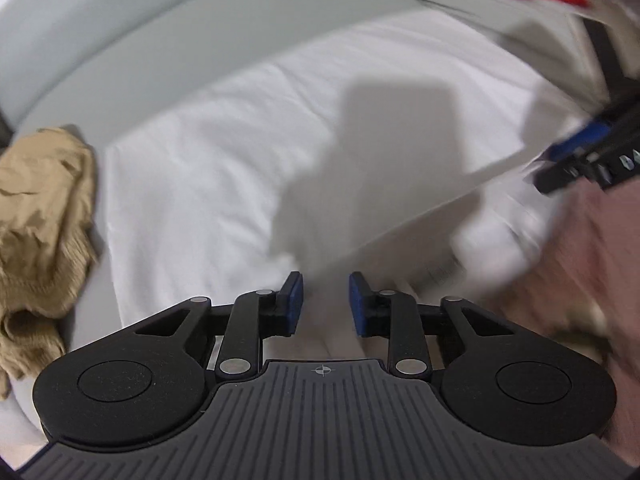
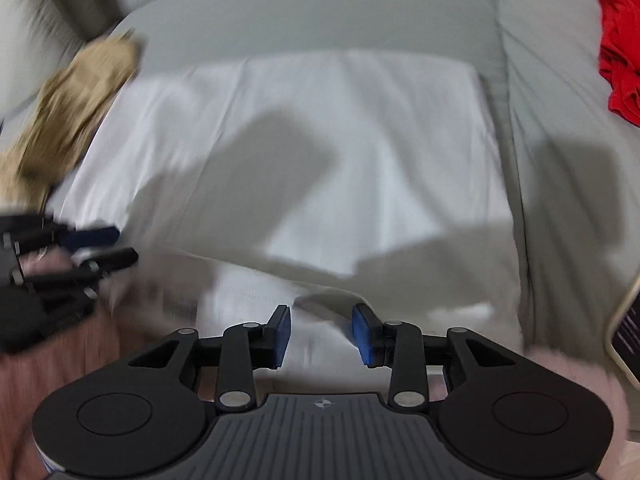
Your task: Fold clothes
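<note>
On a grey sofa [image 2: 320, 12], a white garment [image 2: 320, 128] lies flat between a tan garment [image 2: 76, 96] and a red one [image 2: 620, 40]. Above its near edge, the left gripper [image 1: 322, 300] and right gripper [image 2: 320, 332] point down, jaws apart, gripping nothing.

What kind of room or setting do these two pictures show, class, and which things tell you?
Probably a home, on a sofa or bed: a white garment lies spread on a pale grey cushion, with a crumpled tan garment at one side and a red one at the other, like laundry waiting for folding.
</note>
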`<state>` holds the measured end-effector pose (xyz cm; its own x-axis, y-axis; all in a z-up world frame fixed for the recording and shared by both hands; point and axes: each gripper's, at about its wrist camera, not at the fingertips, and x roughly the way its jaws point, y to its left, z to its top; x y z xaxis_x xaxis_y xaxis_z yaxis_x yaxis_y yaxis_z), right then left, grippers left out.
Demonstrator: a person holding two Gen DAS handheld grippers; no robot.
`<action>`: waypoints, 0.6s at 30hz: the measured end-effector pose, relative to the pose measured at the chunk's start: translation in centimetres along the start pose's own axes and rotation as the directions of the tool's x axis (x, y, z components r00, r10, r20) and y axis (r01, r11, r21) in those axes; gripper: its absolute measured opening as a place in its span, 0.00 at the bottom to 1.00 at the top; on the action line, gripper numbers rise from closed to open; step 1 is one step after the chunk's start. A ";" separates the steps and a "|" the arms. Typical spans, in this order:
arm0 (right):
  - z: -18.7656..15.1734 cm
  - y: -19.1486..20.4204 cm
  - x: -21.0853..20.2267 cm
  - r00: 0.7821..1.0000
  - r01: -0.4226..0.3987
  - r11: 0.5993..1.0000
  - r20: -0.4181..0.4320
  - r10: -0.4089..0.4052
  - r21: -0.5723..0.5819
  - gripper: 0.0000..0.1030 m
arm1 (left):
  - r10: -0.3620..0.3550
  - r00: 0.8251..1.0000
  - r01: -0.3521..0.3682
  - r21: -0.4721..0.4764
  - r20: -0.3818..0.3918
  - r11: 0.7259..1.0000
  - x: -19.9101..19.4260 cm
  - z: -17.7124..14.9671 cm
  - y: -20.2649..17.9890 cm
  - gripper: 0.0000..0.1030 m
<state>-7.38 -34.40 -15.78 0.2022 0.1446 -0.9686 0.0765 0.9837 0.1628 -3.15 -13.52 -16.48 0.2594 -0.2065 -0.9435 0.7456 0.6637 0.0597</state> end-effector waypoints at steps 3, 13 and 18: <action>-2.0 0.0 -1.6 0.999 0.014 1.000 0.047 -0.013 -0.004 0.40 | 0.055 0.998 -0.055 -0.007 0.022 0.998 -1.6 -1.9 -0.4 0.50; -0.9 2.2 -1.5 0.961 0.005 1.000 0.277 -0.012 0.028 0.40 | 0.169 0.974 -0.124 -0.271 0.148 0.955 -2.2 0.1 -0.7 0.65; -0.1 4.2 0.5 0.943 0.020 0.999 0.332 -0.031 0.037 0.23 | 0.183 0.974 -0.137 -0.296 0.134 0.945 -0.2 1.7 -2.0 0.72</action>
<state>-7.05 -30.20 -15.60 0.5123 0.0704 -0.8559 0.1165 0.9817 0.1504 -3.67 -16.06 -15.81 0.4716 -0.1759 -0.8641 0.4876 0.8685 0.0893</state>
